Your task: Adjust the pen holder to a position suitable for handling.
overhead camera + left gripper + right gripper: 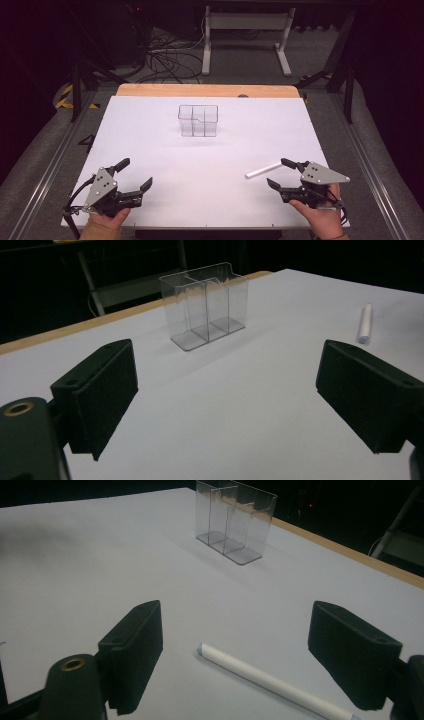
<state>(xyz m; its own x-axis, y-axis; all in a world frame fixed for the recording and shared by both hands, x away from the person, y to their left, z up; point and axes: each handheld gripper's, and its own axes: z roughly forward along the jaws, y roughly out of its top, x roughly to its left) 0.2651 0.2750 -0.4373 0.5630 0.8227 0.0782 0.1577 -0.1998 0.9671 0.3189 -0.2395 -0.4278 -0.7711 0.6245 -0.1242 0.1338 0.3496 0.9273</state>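
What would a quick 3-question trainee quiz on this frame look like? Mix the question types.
1. True or false: the white pen stands inside the clear holder.
2. Which gripper is nearer the pen? A) left gripper B) right gripper
3. Fill in: both grippers' jaws are ____.

Key:
1. False; it lies flat on the white table, apart from the holder.
2. B.
3. Open.

Left claw and right claw, both hand-held, jaws wide apart.
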